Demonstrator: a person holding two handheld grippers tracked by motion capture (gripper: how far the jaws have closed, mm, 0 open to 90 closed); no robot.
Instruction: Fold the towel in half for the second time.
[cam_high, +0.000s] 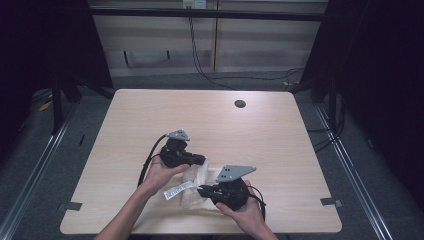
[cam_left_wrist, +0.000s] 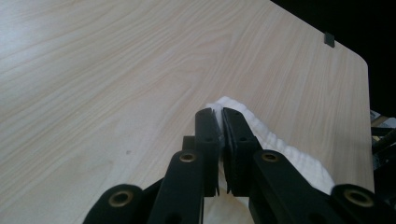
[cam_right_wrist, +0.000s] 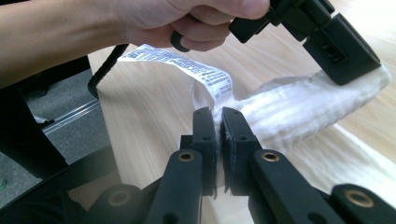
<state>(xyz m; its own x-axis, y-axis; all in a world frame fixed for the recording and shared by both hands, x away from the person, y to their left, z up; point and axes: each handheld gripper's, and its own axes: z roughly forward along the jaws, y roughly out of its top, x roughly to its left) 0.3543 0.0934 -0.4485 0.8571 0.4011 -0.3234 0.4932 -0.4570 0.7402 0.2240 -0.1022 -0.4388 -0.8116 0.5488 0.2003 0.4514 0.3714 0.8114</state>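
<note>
A white cloth (cam_high: 196, 176) lies near the table's front edge, with a printed label (cam_high: 178, 190) sticking out to the left. My left gripper (cam_high: 202, 161) is shut on the cloth's far edge. In the left gripper view the jaws (cam_left_wrist: 219, 112) pinch a corner of the cloth (cam_left_wrist: 285, 156). My right gripper (cam_high: 201, 190) is shut on the cloth's near edge. In the right gripper view its jaws (cam_right_wrist: 218, 112) clamp the cloth (cam_right_wrist: 299, 107) just below the label (cam_right_wrist: 187, 63). The other hand (cam_right_wrist: 187, 18) and its gripper (cam_right_wrist: 343, 53) hold the cloth's far end, lifted slightly.
The wooden table (cam_high: 200, 115) has a round cable hole (cam_high: 240, 104) at the back right. Tape marks sit at its front corners (cam_high: 74, 205) (cam_high: 331, 202). Dark floor and rails surround the table, and cables hang at the back wall.
</note>
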